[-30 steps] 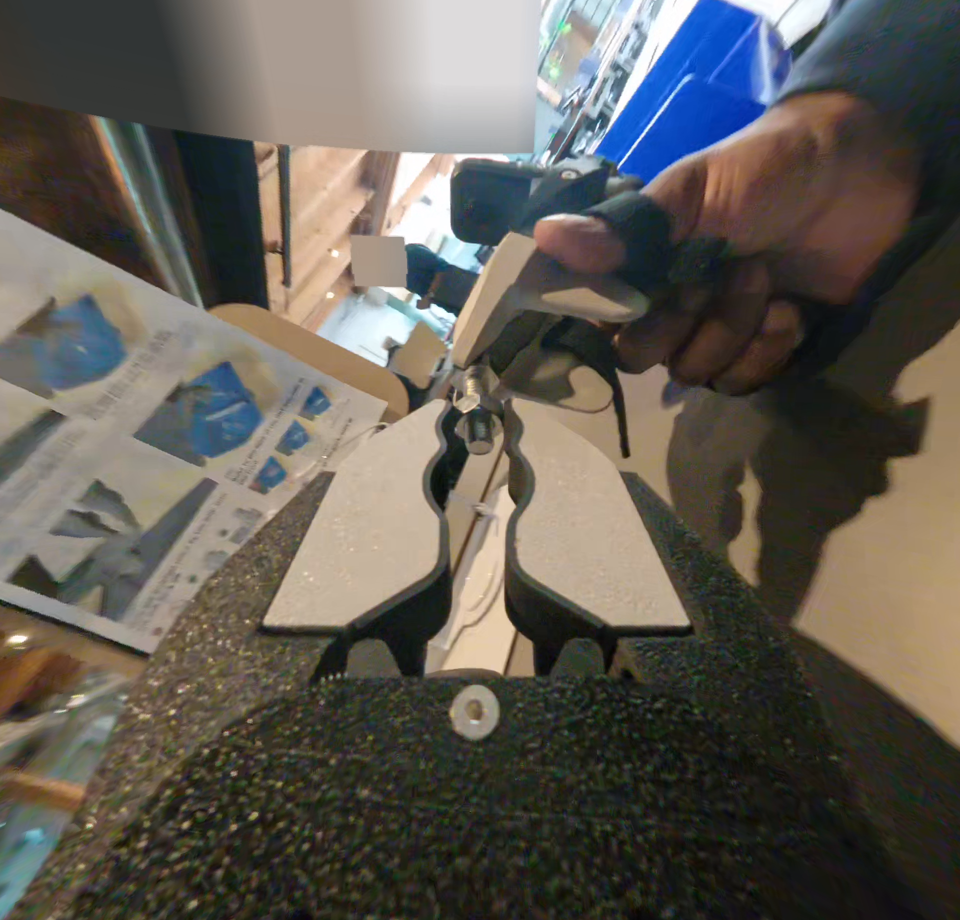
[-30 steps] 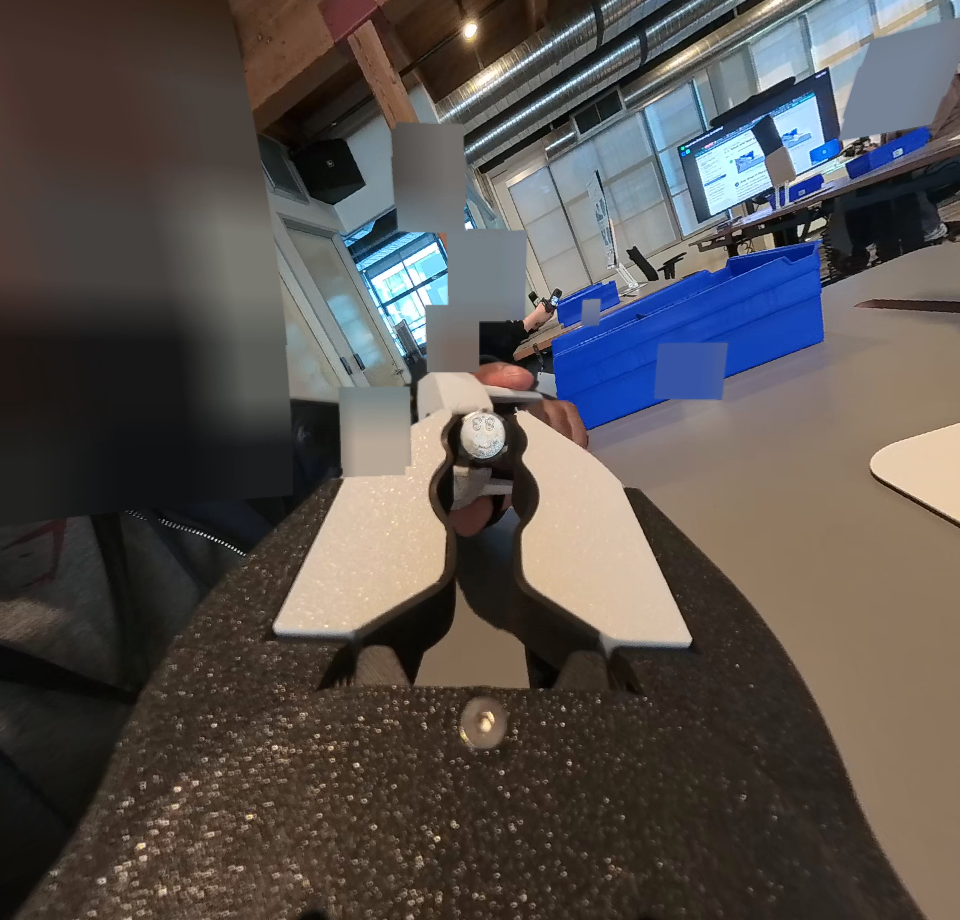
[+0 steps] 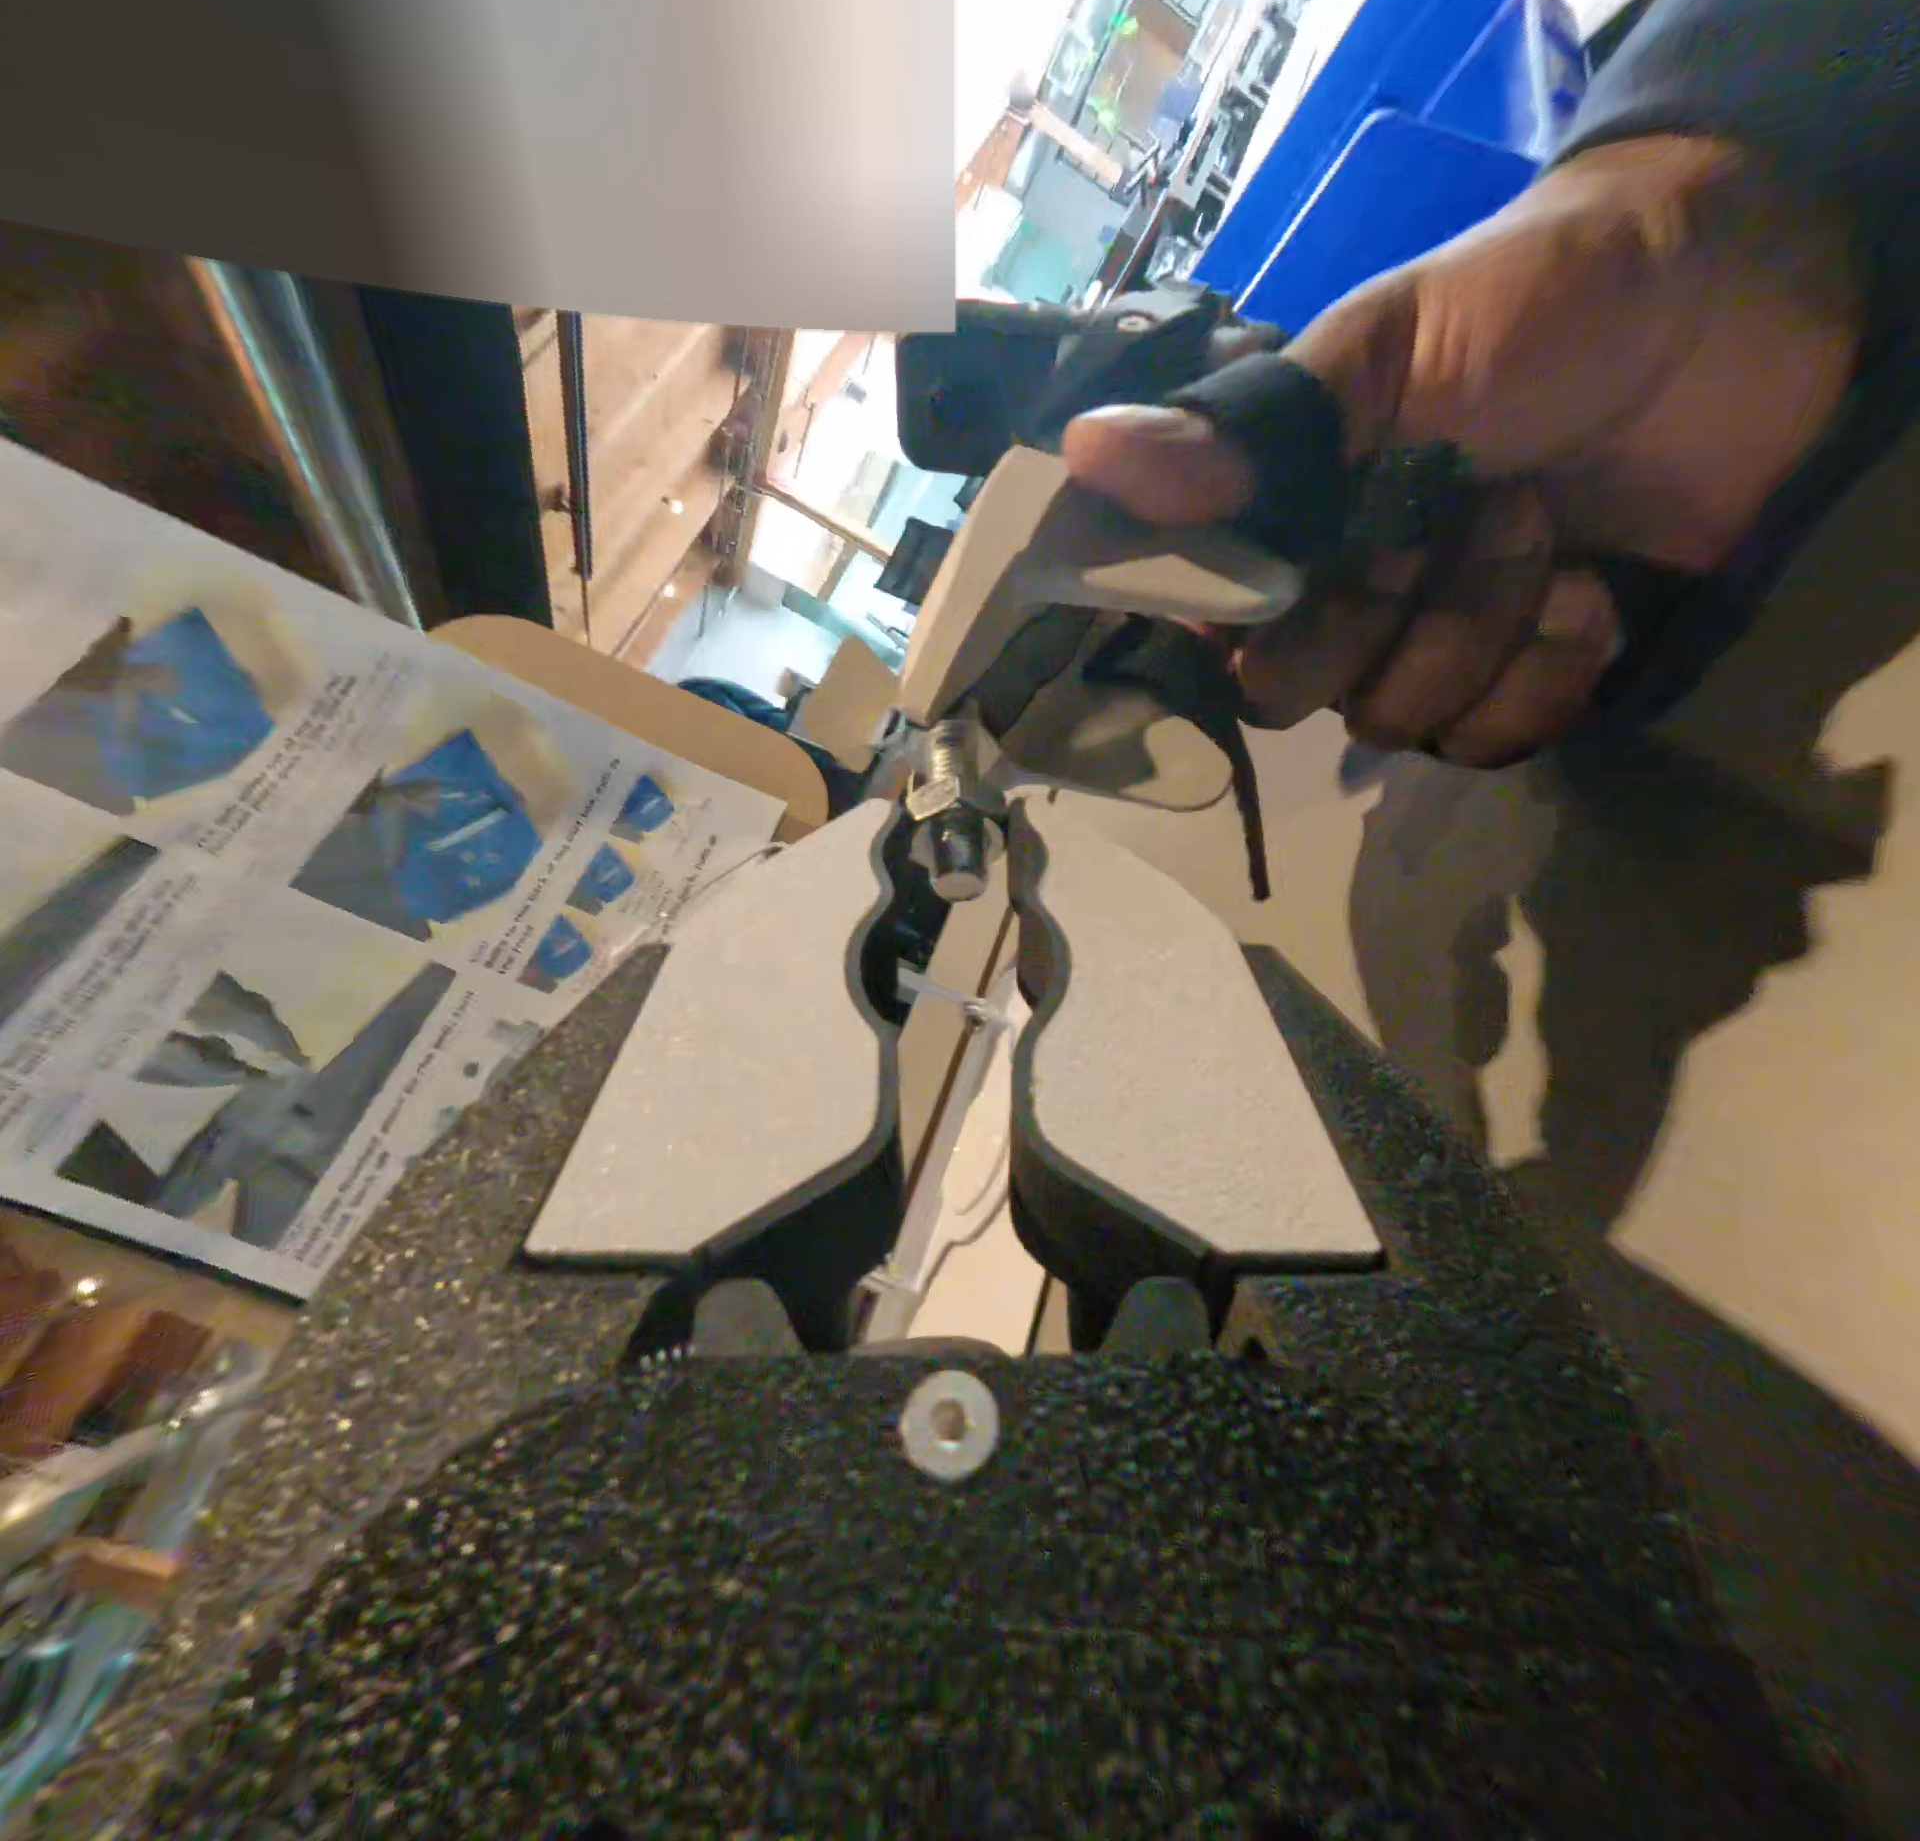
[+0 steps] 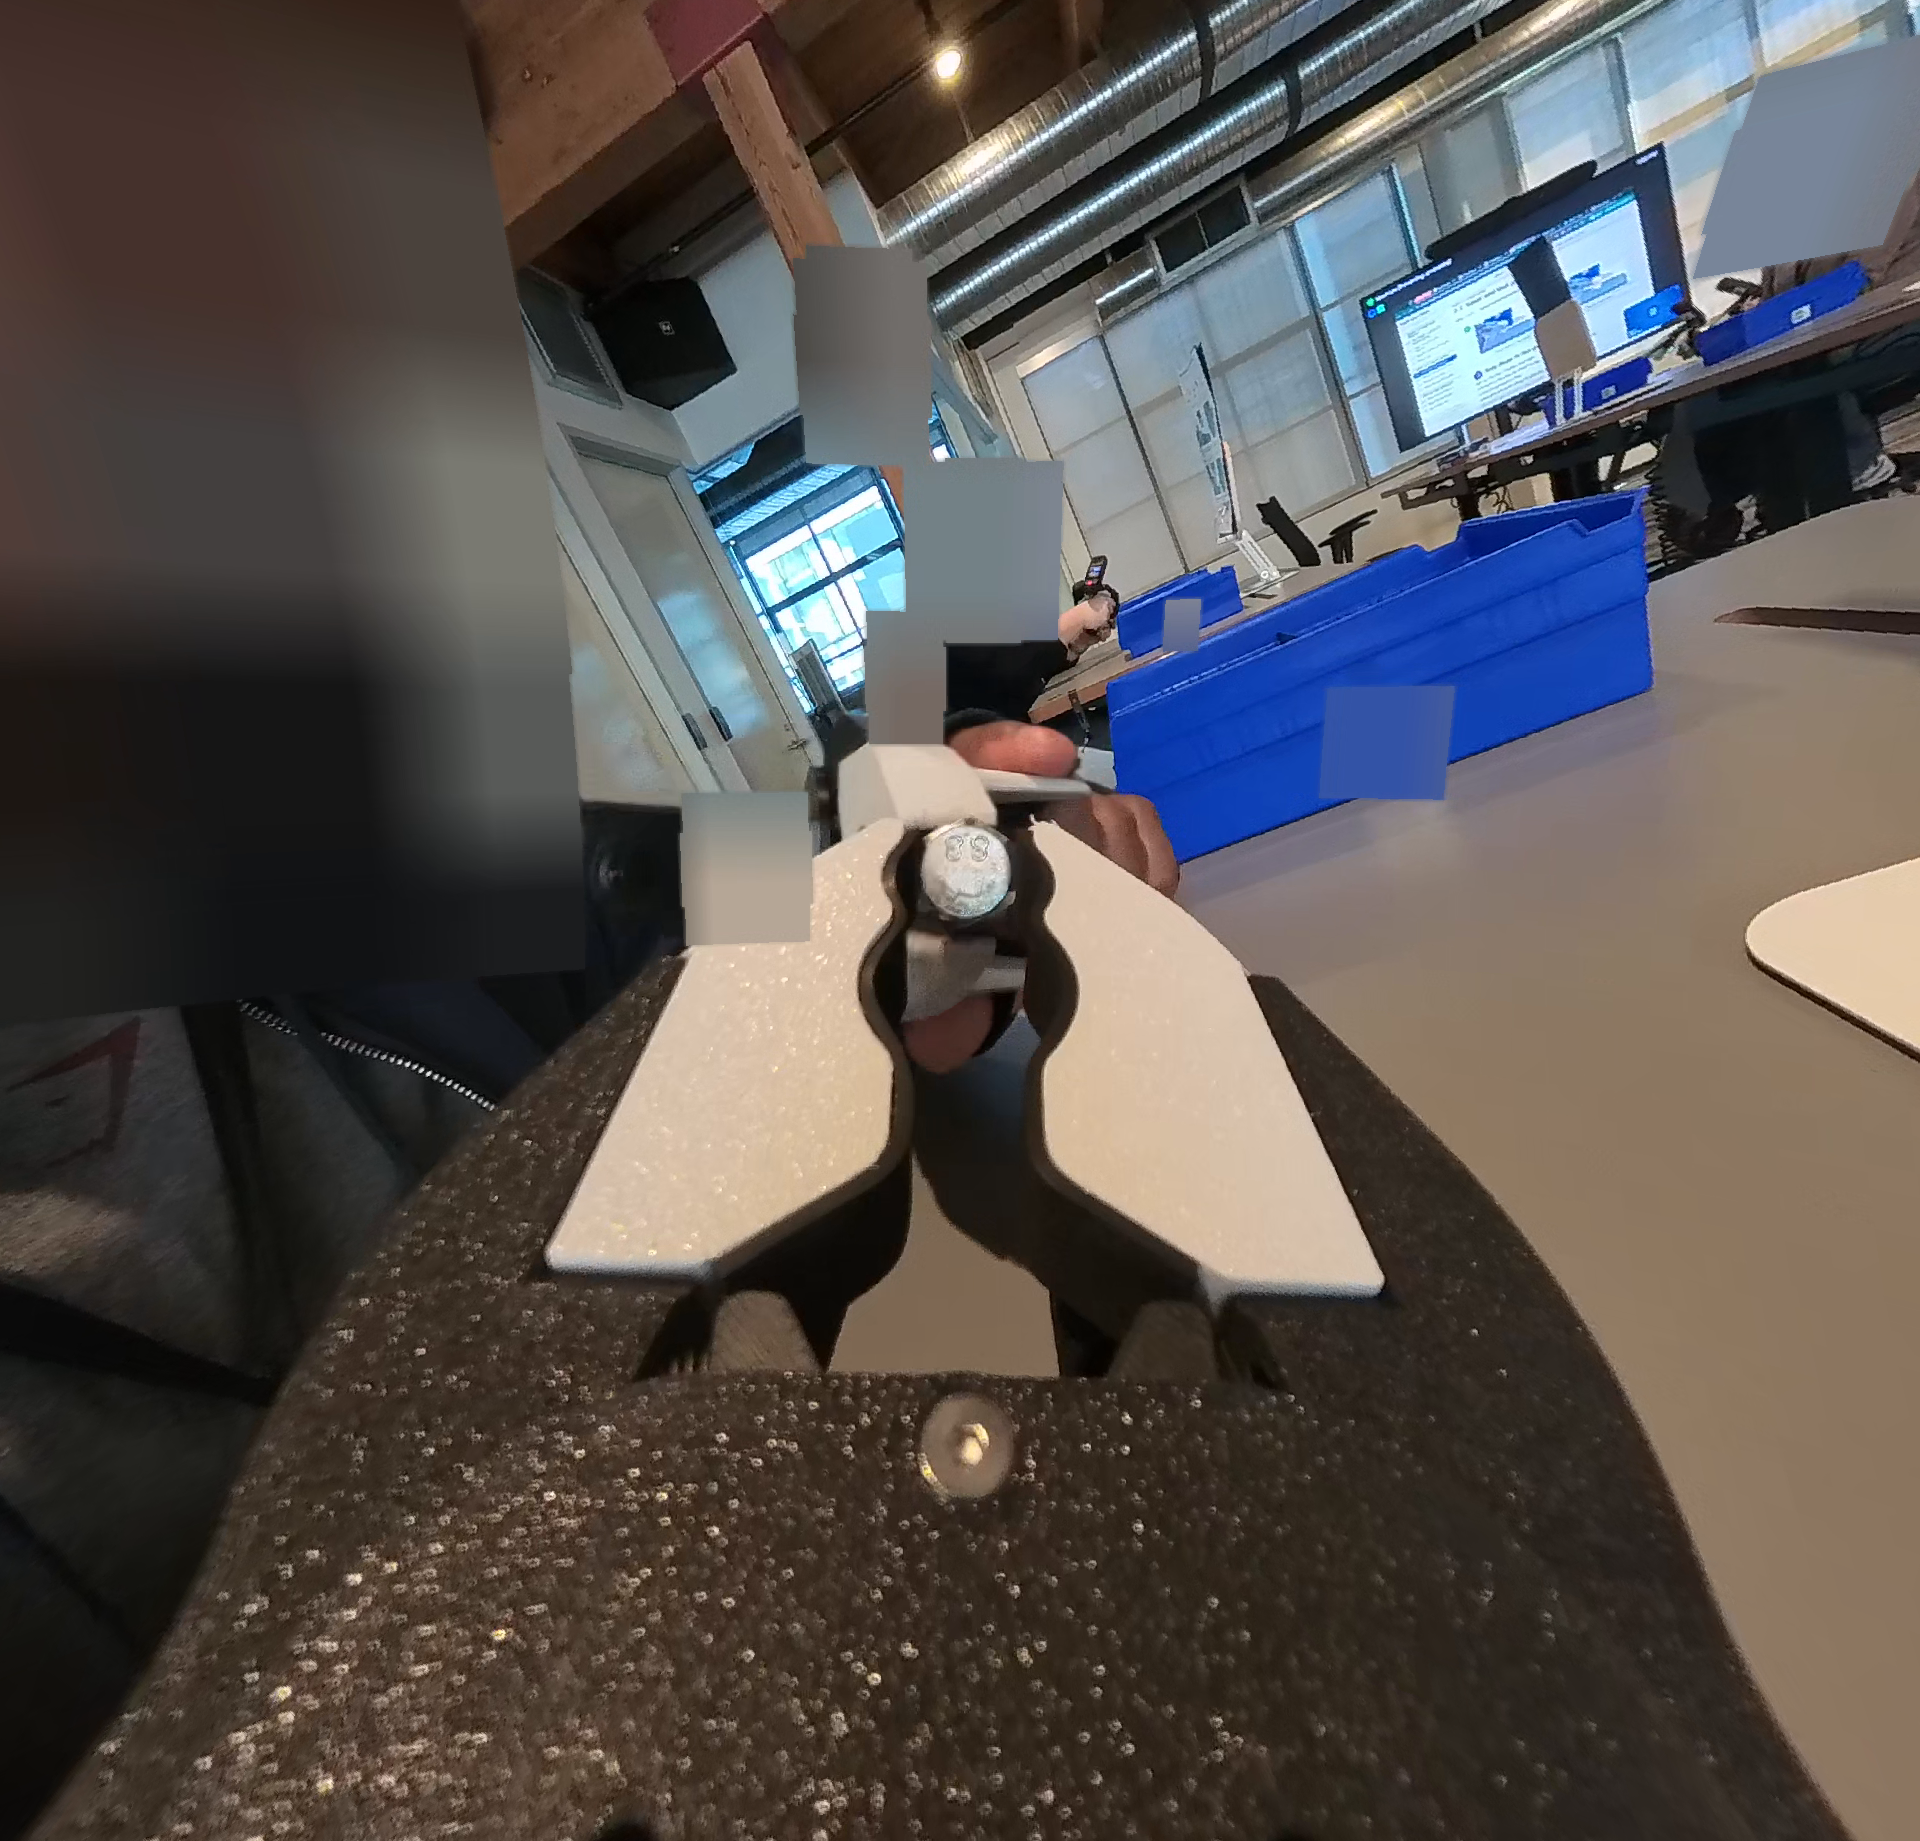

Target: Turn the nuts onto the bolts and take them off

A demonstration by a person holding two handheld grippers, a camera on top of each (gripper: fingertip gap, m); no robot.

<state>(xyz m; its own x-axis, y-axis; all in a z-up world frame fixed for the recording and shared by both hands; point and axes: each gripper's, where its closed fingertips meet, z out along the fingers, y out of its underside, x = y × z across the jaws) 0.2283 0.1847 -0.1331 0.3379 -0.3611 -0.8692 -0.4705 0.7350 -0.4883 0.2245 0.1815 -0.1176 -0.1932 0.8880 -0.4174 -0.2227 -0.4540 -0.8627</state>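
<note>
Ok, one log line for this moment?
right gripper: shut on bolt head | left gripper: straddles threaded end, grip unclear | nut: on thread, between the grippers

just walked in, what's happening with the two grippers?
A person is holding a gripper in each hand, up off the grey table, working one nut and bolt between them. The right gripper is shut on the bolt at its head. The left gripper is around the bolt's threaded end, near the nut; whether it is gripping is unclear.
</note>
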